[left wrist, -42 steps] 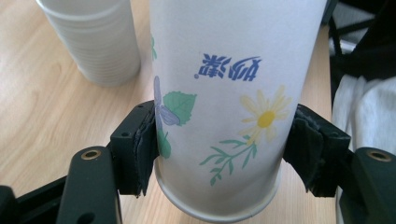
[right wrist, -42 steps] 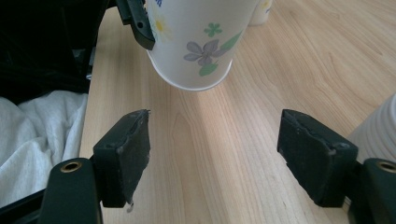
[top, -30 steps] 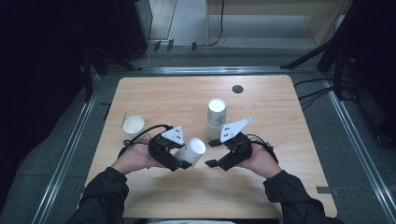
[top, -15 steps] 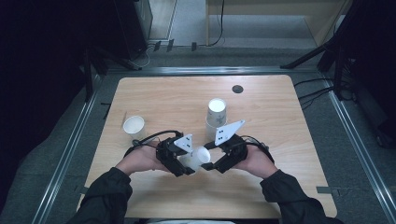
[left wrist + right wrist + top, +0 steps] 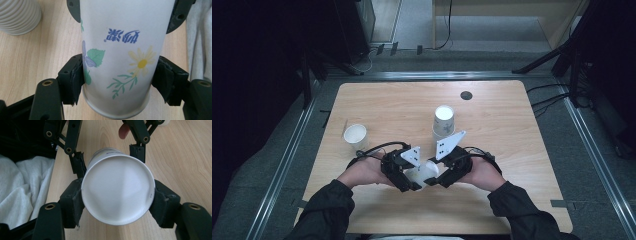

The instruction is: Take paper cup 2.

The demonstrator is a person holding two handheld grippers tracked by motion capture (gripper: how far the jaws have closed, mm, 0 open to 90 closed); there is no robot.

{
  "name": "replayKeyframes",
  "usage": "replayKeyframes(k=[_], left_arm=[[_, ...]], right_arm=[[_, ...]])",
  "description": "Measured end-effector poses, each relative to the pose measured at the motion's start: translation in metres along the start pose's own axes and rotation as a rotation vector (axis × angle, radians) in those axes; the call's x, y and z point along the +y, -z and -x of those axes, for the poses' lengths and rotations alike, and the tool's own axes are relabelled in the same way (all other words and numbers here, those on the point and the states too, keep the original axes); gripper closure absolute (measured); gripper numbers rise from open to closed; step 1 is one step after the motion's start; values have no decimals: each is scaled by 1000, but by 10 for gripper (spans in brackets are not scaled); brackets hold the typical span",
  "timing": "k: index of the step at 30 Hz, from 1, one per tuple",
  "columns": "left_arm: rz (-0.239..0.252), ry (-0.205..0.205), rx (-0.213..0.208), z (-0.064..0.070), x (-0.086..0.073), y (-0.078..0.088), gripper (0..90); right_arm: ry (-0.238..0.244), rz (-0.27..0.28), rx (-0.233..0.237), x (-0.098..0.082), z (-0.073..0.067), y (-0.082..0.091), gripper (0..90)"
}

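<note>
Gripping 1 flowered paper cup (image 5: 424, 172) between them, the left gripper (image 5: 412, 181) and right gripper (image 5: 438, 179) meet at the lower centre of the high view, above the near part of the wooden table (image 5: 512, 130). From that camera the cup appears as a small white shape lying sideways between the 2 tools, and its print cannot be read.

The left gripper view shows what the high view does not: the cup wall (image 5: 120, 55) carries a yellow daisy, green leaves, a purple flower and blue lettering seen upside down. The left gripper's pads (image 5: 75, 80) are clamped against both sides of the cup near its rolled bottom edge, and the other tool's 2 dark jaws press the cup at the top of the frame. A ribbed white cup (image 5: 18, 15) stands at the upper left.

The right gripper view looks straight at the cup's flat white base (image 5: 117, 188), with the right gripper's pads (image 5: 72, 200) clenched on either side of it. Beyond, the left tool's jaws hold the far part of the cup, and a fingertip (image 5: 123, 131) shows at the top. White cloth (image 5: 22, 182) lies at the left.

In the high view, 1 upside-down cup (image 5: 443, 121) stands at centre, and 1 upright cup (image 5: 355, 135) at the left looks empty.
</note>
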State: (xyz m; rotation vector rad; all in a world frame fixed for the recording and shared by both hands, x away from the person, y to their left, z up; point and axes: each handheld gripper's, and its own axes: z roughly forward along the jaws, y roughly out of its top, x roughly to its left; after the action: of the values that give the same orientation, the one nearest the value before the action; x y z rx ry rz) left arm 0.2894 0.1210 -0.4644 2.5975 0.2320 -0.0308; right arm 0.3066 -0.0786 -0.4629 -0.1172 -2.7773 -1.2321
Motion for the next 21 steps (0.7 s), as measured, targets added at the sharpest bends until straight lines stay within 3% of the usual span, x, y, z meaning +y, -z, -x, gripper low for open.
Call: replayKeyframes(k=[5,9,12,21], left_arm=[[33,7,-8,0,0,4,275],[65,31,19,-3,-1,8,159],[97,43,32,-4,-2,12,128],[203,86,38,-7,-6,24,101]], right_arm=[[-15,14,18,0,1,4,360],[-28,33,10,0,2,11,360],[-34,59,2,-1,4,17,359],[-48,103,-22,-4,8,34,359]])
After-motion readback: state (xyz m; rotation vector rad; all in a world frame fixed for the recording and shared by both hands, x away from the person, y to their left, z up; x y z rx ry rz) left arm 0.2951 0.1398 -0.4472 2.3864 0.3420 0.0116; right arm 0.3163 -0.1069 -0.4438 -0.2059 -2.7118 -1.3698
